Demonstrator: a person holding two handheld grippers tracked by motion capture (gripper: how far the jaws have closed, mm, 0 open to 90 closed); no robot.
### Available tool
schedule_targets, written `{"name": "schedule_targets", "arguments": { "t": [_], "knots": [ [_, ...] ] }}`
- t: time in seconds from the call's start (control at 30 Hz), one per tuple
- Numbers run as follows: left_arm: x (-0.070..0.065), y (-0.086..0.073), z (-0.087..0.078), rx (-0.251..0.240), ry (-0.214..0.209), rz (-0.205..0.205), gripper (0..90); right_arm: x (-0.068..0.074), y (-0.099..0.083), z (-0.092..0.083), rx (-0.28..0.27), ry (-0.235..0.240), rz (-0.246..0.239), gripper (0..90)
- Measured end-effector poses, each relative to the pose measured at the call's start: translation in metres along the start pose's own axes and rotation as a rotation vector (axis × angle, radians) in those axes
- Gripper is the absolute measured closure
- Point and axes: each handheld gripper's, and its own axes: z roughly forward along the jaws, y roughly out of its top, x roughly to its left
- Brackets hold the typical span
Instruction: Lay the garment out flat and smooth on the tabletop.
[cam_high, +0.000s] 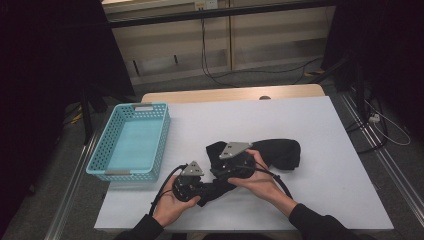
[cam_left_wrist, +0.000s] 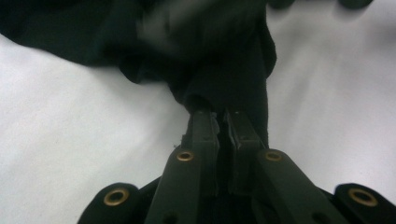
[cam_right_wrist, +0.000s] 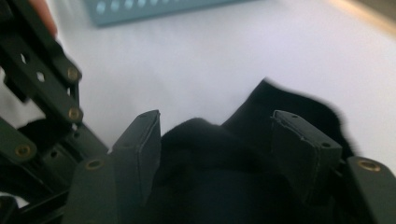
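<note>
From the high view we see a black cloth (cam_high: 280, 152) lying bunched at the lower middle of the frame on a white table (cam_high: 320, 125), with both hands working at its left end. The left gripper (cam_high: 200, 192) sits low and just left of centre, held by the left hand (cam_high: 170, 202), and the right gripper (cam_high: 227, 170) sits just above and to its right, held by the right hand (cam_high: 262, 182); from up here the jaws of both are lost against the dark fabric. The left gripper view settles one of them: its jaws are drawn together on a narrow fold of the black cloth (cam_left_wrist: 224, 79), which rises from the tips toward the top of the frame over the white table (cam_left_wrist: 70, 135). The right gripper view settles the other: its jaws stand wide apart, with a mound of the black cloth (cam_right_wrist: 210, 158) lying between them, and we cannot tell whether either jaw touches it. At that view's left edge we find the linkage of the left gripper (cam_right_wrist: 42, 98). A turquoise basket (cam_high: 132, 140) stands at the left of the high view, well apart from the cloth, and its perforated wall (cam_right_wrist: 154, 7) crosses the top of the right gripper view.
</note>
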Motion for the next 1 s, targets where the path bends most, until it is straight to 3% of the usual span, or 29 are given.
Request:
{"name": "schedule_targets", "arguments": {
  "t": [0.03, 0.07, 0.1, 0.13, 0.17, 0.2, 0.23, 0.27, 0.43, 0.53, 0.63, 0.67, 0.77, 0.8, 0.9, 0.93, 1.0],
  "knots": [
    [0.000, 0.000, 0.000, 0.000, 0.000, 0.000, 83.9, 0.000, 0.000, 0.000, 0.000, 0.000, 0.000, 33.9],
    [0.000, 0.000, 0.000, 0.002, 0.003, 0.001, 83.9, 0.002, -0.004, 0.007, 0.044, 0.014, -0.010, 33.4],
    [0.000, 0.000, 0.000, 0.003, 0.002, -0.001, 83.9, 0.003, -0.006, 0.008, 0.065, 0.012, -0.016, 38.5],
    [0.000, 0.000, 0.000, 0.004, 0.004, -0.003, 84.0, 0.004, -0.008, 0.009, 0.075, -0.024, -0.026, 50.7],
    [0.000, 0.000, 0.000, 0.004, 0.004, -0.003, 84.1, 0.004, -0.008, 0.009, 0.075, -0.024, -0.026, 50.7],
    [0.001, 0.001, -0.001, 0.004, 0.010, -0.008, 84.4, 0.000, -0.011, 0.005, 0.051, -0.051, -0.002, 70.2],
    [0.001, 0.001, -0.001, 0.004, 0.010, -0.008, 84.5, 0.000, -0.011, 0.005, 0.051, -0.051, -0.002, 70.2],
    [0.003, 0.001, -0.002, -0.006, 0.016, -0.015, 84.7, -0.003, -0.012, -0.003, 0.007, -0.082, 0.005, 76.7],
    [0.007, 0.001, -0.006, -0.017, 0.028, -0.026, 85.1, -0.005, -0.012, -0.026, -0.055, -0.121, 0.005, 78.6],
    [0.009, 0.001, -0.009, -0.025, 0.043, -0.035, 85.3, -0.010, -0.016, -0.054, -0.108, -0.162, 0.027, 78.2],
    [0.009, 0.001, -0.009, -0.024, 0.046, -0.034, 85.3, -0.016, -0.021, -0.065, -0.119, -0.183, 0.038, 77.8],
    [0.009, 0.002, -0.009, -0.024, 0.050, -0.031, 85.3, -0.023, -0.028, -0.076, -0.131, -0.220, 0.060, 78.2],
    [0.009, 0.002, -0.010, -0.029, 0.061, -0.032, 85.4, -0.030, -0.035, -0.087, -0.139, -0.255, 0.077, 78.9],
    [0.011, 0.002, -0.012, -0.036, 0.066, -0.035, 85.4, -0.036, -0.041, -0.100, -0.144, -0.280, 0.092, 79.2],
    [0.013, 0.003, -0.014, -0.044, 0.071, -0.041, 85.4, -0.041, -0.047, -0.111, -0.150, -0.300, 0.110, 79.7],
    [0.015, 0.003, -0.015, -0.048, 0.081, -0.045, 85.4, -0.046, -0.057, -0.125, -0.152, -0.323, 0.132, 79.7],
    [0.016, 0.003, -0.016, -0.058, 0.090, -0.052, 85.4, -0.050, -0.067, -0.135, -0.152, -0.334, 0.154, 79.8]
  ]
}}
